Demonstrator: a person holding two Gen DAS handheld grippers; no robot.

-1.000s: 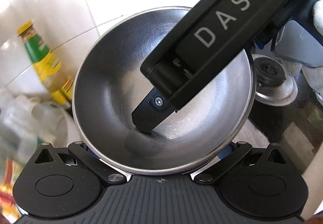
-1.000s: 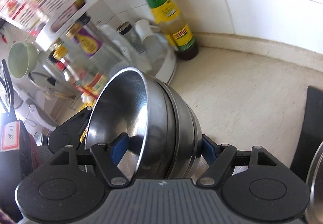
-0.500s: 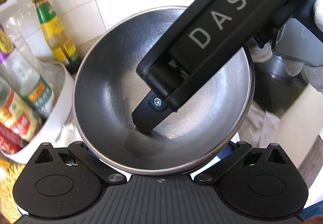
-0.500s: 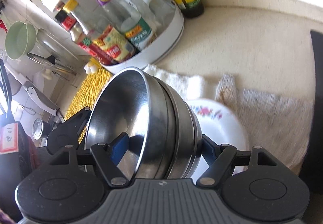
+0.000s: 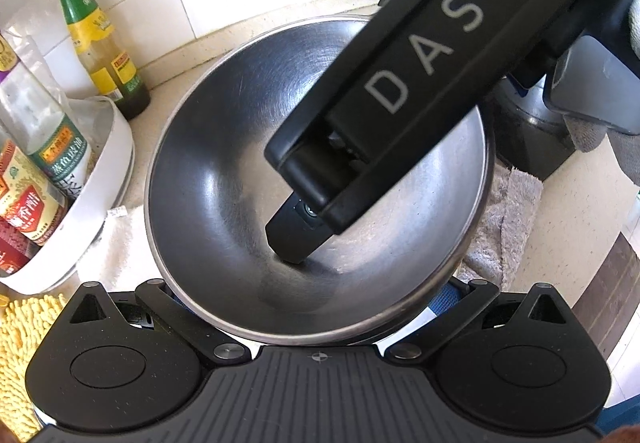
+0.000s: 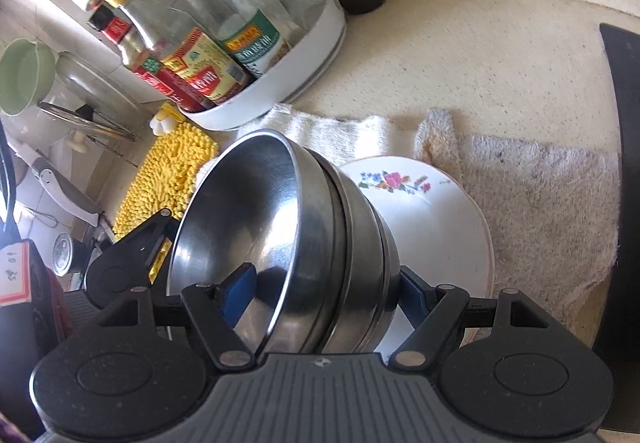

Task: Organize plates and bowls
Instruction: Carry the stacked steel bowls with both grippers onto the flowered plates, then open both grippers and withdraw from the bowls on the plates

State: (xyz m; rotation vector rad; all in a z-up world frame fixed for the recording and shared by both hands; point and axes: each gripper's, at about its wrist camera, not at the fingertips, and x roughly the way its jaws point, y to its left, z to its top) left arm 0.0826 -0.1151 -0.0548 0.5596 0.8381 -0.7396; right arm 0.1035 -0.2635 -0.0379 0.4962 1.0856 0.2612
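Observation:
A stack of nested steel bowls (image 6: 304,243) is held tilted above a white flowered plate (image 6: 432,227) lying on towels. My right gripper (image 6: 320,283) is shut on the stack, one blue-padded finger (image 6: 238,289) inside the top bowl, the other under the stack. In the left wrist view the top bowl (image 5: 224,179) fills the middle, with the right gripper's finger (image 5: 296,233) pressed into it. My left gripper (image 5: 316,307) sits at the stack's near rim; its fingertips are hidden under the bowl.
A white round rack (image 6: 304,71) of sauce bottles stands at the left, with a green-labelled bottle (image 5: 100,43) by the tiled wall. A yellow mat (image 6: 168,171), a white towel (image 6: 332,131) and a grey towel (image 6: 540,203) cover the counter. A dark appliance (image 6: 624,171) is right.
Both grippers and the bowl stack have moved down and toward the counter. The flowered plate and towels have come into view below the stack. The grip on the bowls is unchanged.

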